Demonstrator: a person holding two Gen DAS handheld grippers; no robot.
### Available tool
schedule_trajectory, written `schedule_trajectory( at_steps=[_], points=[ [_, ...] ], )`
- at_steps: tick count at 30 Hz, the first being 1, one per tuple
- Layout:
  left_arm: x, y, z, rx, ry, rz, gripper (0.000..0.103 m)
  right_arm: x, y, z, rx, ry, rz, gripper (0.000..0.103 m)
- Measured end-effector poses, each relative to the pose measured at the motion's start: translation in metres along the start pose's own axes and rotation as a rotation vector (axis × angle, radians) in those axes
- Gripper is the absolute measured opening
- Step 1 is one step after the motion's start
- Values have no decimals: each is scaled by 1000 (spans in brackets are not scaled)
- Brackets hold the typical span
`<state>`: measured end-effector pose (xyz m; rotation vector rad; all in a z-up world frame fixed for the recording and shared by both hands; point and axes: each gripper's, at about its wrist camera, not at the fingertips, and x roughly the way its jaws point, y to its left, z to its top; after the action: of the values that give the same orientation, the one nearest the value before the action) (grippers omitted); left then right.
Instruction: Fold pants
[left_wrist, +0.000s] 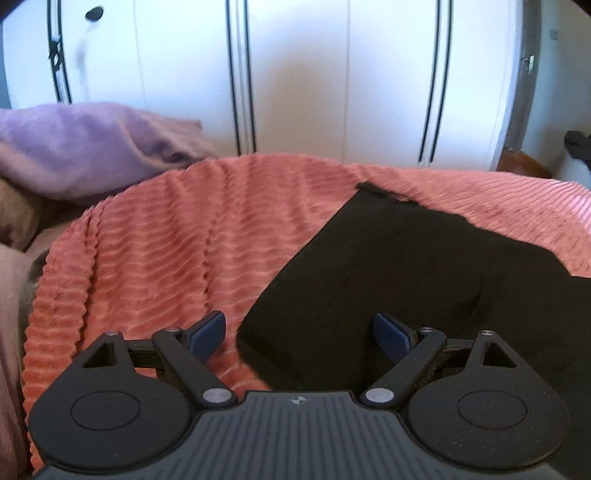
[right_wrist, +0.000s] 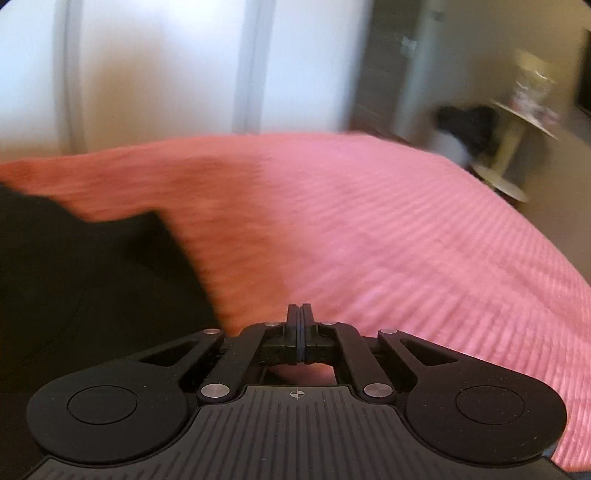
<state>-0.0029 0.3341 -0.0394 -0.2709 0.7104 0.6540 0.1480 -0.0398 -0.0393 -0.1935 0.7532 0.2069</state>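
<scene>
Black pants (left_wrist: 424, 280) lie flat on a ribbed pink blanket (left_wrist: 177, 251), folded into a broad dark panel. My left gripper (left_wrist: 299, 334) is open, hovering just above the pants' near left edge, its blue pads (left_wrist: 207, 334) spread wide. In the right wrist view the pants (right_wrist: 92, 280) fill the left side on the same blanket (right_wrist: 388, 240). My right gripper (right_wrist: 300, 314) is shut with nothing between its pads, held over the blanket to the right of the pants. That view is motion-blurred.
A lilac pillow (left_wrist: 88, 144) lies at the bed's far left. White wardrobe doors (left_wrist: 295, 74) stand behind the bed. A small side table (right_wrist: 517, 133) with dark items stands beyond the bed's right edge.
</scene>
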Motion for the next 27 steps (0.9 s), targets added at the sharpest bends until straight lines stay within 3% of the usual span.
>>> schedule_trajectory(
  at_steps=[2,4,7,9,11,14,16,19,21,24,27],
  points=[
    [-4,1,-1,4,-4,4,88,-18,-13,-5,78,-14,81,2],
    [-7,-2,-3,20,-9,15,88,-48,-18,-17,77,-56,134,4],
    [-11,-9,-4,18,1,-4,88,-90,-37,-44,96,-69,175,21],
    [-16,-20,-5,35,-7,-10,88,-105,-56,-67,127,-34,172,24],
    [-18,-32,-6,69,-11,0,88,-114,-75,-86,148,-11,91,24],
    [-20,-51,-5,147,-21,74,87,-125,-115,-107,238,28,-89,22],
    [-42,-62,-4,159,-72,-24,87,-147,-154,-114,387,-10,-120,25],
    [-64,-87,-6,171,-72,-142,95,-181,-211,-129,551,-81,-185,41],
    [-73,-112,-11,213,-66,-217,95,-197,-247,-141,590,-82,-266,42],
    [-82,-153,-24,303,-55,-261,95,-217,-294,-159,616,-74,-395,47],
    [-85,-182,-37,322,-10,-326,95,-235,-348,-181,689,-86,-536,60]
  ],
)
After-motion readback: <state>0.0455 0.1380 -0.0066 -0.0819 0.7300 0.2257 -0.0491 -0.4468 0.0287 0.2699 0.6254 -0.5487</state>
